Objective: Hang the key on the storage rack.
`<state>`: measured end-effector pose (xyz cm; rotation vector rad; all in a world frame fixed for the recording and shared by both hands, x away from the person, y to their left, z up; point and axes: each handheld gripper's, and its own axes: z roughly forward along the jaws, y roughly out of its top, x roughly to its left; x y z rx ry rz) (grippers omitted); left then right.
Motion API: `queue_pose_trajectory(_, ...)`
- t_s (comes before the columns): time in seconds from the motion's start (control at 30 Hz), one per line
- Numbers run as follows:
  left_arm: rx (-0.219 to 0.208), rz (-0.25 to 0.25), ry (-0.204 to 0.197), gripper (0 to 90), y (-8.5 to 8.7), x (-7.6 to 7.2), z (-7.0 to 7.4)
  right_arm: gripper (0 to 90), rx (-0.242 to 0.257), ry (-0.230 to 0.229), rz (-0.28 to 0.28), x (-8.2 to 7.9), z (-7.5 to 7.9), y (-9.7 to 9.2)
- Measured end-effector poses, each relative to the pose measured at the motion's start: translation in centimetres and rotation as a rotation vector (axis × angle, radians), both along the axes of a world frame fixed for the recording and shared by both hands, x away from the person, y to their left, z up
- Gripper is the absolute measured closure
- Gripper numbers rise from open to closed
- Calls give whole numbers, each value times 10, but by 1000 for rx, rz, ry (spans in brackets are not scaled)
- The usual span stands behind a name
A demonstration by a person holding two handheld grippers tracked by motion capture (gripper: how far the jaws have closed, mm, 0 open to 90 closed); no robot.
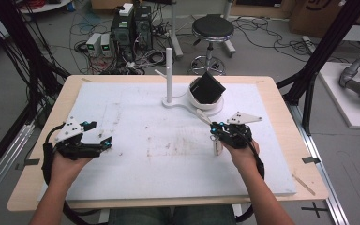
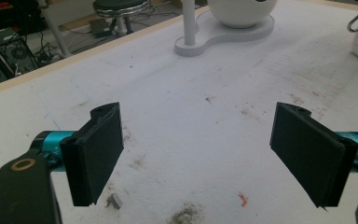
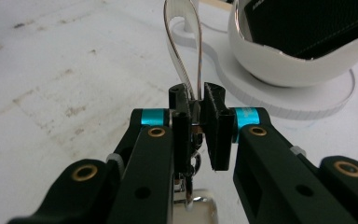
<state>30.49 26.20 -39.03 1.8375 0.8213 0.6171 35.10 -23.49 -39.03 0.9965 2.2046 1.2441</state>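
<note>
My left tongs: gaping near worktop's left edge | my right tongs: clamped on white strap with metal clasp, right of centre

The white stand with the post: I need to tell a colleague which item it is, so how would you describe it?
On the white mat covering the table, look to the far edge, near the middle. The stand has a flat, keyhole-shaped base with a thin upright post at one end and a white bowl holding a black box at the other. Nothing else on the mat stands upright.
</note>
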Motion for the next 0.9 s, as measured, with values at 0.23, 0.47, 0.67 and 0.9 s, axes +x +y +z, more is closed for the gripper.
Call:
queue_pose_trajectory(0.23, -2, 1, -1, 171, 0, 0, 0, 830, 15, -25, -7, 8, 10, 5)
queue_pose_trajectory(0.47, 0, 2, 0, 171, -1, 1, 0, 829, 31, -78, -5, 17, 26, 16)
queue_pose_trajectory(0.67, -5, 0, -1, 171, 0, 1, 0, 829, 35, -114, -5, 31, 47, 32)
queue_pose_trajectory(0.9, -1, -4, 5, 171, 0, 2, -1, 829, 15, -167, 9, 45, 70, 56)
